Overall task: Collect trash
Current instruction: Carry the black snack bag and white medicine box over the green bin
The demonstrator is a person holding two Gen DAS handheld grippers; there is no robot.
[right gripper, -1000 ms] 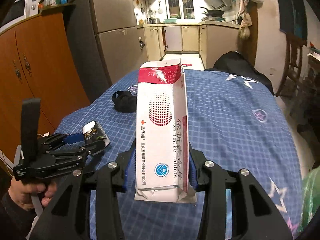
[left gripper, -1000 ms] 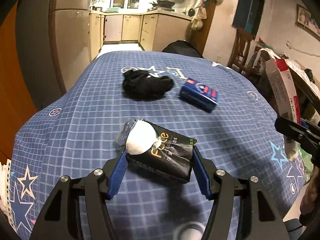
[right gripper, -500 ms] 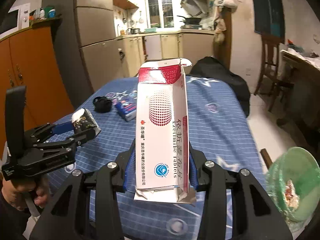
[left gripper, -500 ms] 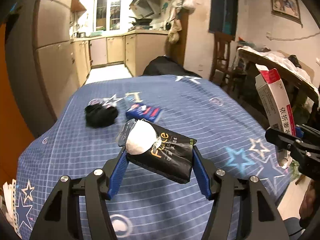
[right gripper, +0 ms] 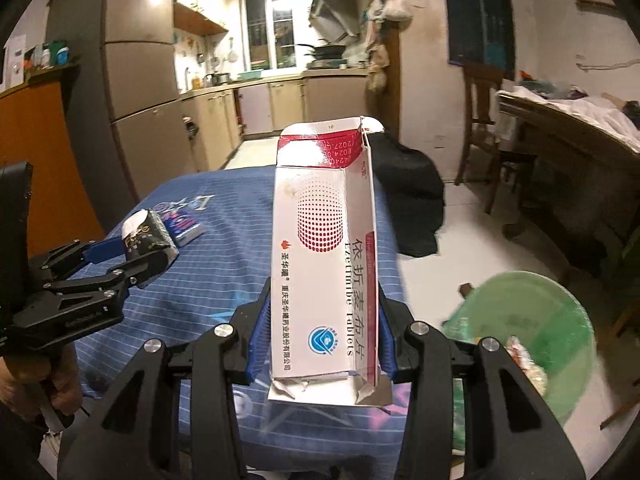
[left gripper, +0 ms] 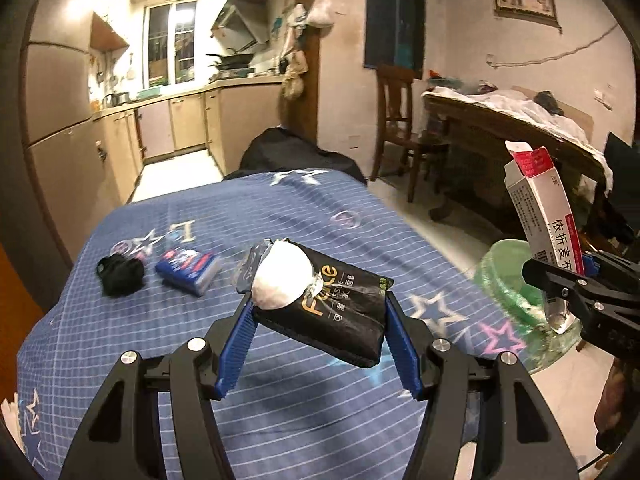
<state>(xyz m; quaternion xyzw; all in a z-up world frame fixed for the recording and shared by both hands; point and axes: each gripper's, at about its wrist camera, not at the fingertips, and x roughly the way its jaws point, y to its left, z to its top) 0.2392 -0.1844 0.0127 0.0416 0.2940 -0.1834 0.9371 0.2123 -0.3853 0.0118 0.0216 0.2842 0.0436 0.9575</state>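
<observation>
My left gripper (left gripper: 318, 312) is shut on a black tissue pack (left gripper: 340, 316) with a white crumpled tissue (left gripper: 282, 280) on its top left corner, held above the blue checked tablecloth (left gripper: 200, 360). My right gripper (right gripper: 322, 338) is shut on a tall white and red medicine box (right gripper: 324, 256) that stands upright, its top flap open. A green-lined trash bin (right gripper: 528, 344) stands on the floor to the right of the table, below and right of the box. In the left wrist view the bin (left gripper: 508, 280) lies just behind the right gripper (left gripper: 568, 288).
A blue tissue packet (left gripper: 188, 270) and a black bundle of cloth (left gripper: 120, 276) lie on the far left of the table. A black bag (right gripper: 408, 200) hangs off the table's far end. A wooden chair (left gripper: 400, 132) and a cluttered side table (left gripper: 512, 128) stand at the right.
Both grippers have swung to the right with their loads. The green bin has come into view at the right, and the packet and black cloth have slid to the left.
</observation>
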